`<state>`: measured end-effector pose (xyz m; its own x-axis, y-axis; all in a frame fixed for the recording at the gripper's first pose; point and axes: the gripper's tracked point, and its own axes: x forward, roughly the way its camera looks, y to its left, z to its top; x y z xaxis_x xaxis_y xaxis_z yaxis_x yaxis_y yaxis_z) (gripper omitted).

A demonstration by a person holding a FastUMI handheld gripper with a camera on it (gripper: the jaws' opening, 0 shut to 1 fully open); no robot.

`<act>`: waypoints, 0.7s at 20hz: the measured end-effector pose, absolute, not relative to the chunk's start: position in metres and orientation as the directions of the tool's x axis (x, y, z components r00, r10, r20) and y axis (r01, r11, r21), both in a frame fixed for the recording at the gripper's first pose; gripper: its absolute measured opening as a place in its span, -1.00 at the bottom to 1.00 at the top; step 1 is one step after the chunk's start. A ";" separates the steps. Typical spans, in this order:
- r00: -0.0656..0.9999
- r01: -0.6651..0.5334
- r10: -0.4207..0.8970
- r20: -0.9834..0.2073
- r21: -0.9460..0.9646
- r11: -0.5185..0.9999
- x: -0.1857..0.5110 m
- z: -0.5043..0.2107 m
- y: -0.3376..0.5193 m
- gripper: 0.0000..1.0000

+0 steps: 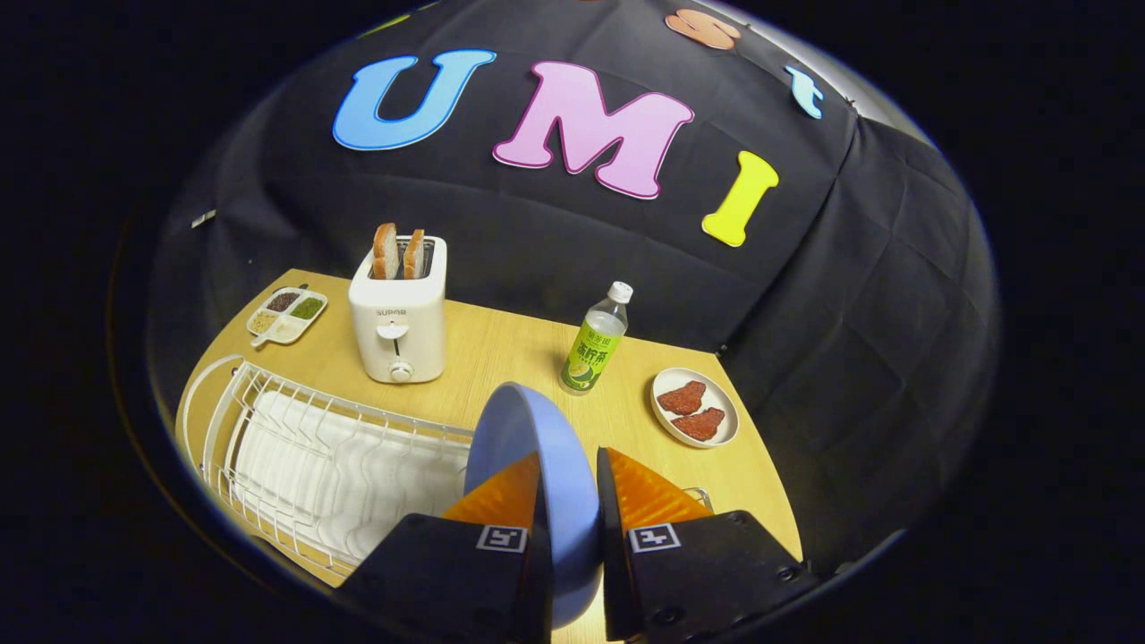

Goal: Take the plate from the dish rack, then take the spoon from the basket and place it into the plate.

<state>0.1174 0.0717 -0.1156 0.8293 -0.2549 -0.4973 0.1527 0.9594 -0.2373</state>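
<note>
The blue plate [528, 447] stands on edge between the two fingers of the tongs [569, 487], which are closed on its rim from either side. It is round, plain and matt, with no visible chip or soiling, and appears lifted clear of the white wire dish rack [313, 447] lying just beside and below the fingers. Judged from this, the first step, taking the plate from the rack, is done or nearly so. Setting the plate down on the wooden worktop [501, 349], fetching the spoon and placing it in the plate all remain. Beyond the fingers stand a white toaster [398, 322] holding two bread slices [398, 252], a divided condiment dish [286, 315] beside it, a green-labelled bottle [595, 344], and a small oval dish [695, 407] bearing two reddish pieces.
</note>
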 end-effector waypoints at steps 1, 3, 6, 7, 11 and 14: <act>0.836 0.140 -0.235 -0.495 -0.222 0.965 0.115 -0.112 0.071 -0.47; 0.850 0.111 -0.193 -0.490 -0.191 0.975 0.107 -0.103 0.071 -0.47; 0.864 0.082 -0.133 -0.486 -0.126 0.989 0.090 -0.091 0.060 -0.47; 0.862 0.075 -0.112 -0.494 -0.093 0.993 0.081 -0.088 0.055 -0.47; 0.860 0.031 0.002 -0.511 0.057 0.998 0.042 -0.078 0.031 -0.48; 0.841 -0.021 0.109 -0.530 0.170 0.985 0.009 -0.077 0.014 -0.47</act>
